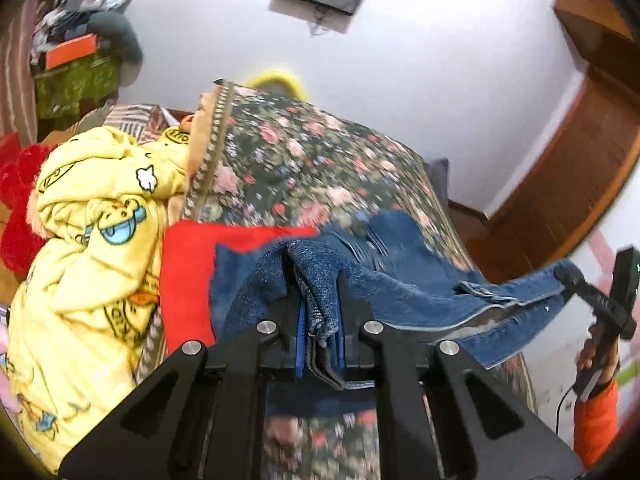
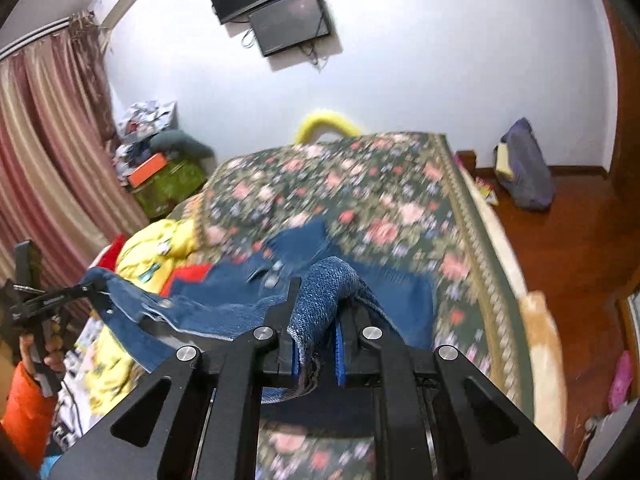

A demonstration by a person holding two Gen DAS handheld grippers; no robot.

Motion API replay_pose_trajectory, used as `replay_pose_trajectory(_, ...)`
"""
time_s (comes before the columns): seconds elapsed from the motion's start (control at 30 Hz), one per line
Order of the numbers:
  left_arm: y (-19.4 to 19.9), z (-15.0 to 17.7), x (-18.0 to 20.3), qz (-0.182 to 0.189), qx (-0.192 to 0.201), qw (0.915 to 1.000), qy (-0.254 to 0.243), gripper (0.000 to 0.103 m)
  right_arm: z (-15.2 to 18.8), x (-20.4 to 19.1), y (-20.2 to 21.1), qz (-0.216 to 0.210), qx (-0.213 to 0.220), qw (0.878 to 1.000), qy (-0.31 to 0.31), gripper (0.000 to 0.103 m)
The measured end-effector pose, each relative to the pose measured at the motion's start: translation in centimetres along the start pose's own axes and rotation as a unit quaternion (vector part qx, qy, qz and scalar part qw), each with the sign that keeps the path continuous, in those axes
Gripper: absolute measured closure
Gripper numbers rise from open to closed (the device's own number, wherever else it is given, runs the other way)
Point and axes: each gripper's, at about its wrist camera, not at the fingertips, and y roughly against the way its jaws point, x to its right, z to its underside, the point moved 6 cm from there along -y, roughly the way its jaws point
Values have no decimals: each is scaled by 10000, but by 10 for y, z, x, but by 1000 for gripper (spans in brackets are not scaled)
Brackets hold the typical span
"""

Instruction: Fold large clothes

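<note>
A pair of blue jeans (image 1: pixel 400 280) hangs stretched between the two grippers above a floral bedspread (image 1: pixel 304 160). The left gripper (image 1: pixel 320 320) has its jaws clamped on a bunched fold of denim; the right gripper (image 2: pixel 316 332) pinches another fold the same way. Each is held level, pointing along the bed, in a hand with an orange sleeve (image 1: pixel 596 420). Ahead of the jaws the bedspread lies open. Left of them sit a red garment (image 1: pixel 188 276) and a yellow cartoon-print blanket (image 1: pixel 88 248); right of them the bed edge drops to a wooden floor (image 2: pixel 560 248).
</note>
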Motion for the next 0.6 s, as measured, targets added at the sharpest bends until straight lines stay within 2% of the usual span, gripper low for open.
replay_pose_trajectory(0.1, -40, -18, -15, -78, -164, 9996, 232, 92, -8, 6, -35, 168, -166, 9997, -19, 92)
replay_pose_trajectory(0.2, -82, -22, -21, -253, -377, 9986, 268, 92, -6, 17, -73, 346, -412, 9985, -63, 92)
replay_pose_trajectory(0.4, -150, 0, -44, -521, -840, 9944, 363, 92, 11, 48, -127, 563, -889, 9941, -247, 92)
replay_pose_trajectory(0.5, -169, 13, -55, -557, -1048, 9920, 428, 90, 27, 62, -145, 540, -1176, 9911, -313, 92)
replay_pose_trajectory(0.57, -176, 20, -60, -581, -1159, 9906, 443, 85, 34, 66, -150, 529, -1345, 9891, -296, 92)
replay_pose_trajectory(0.6, -178, 23, -61, -574, -1237, 9897, 431, 83, 37, 68, -149, 467, -1392, 9887, -316, 88)
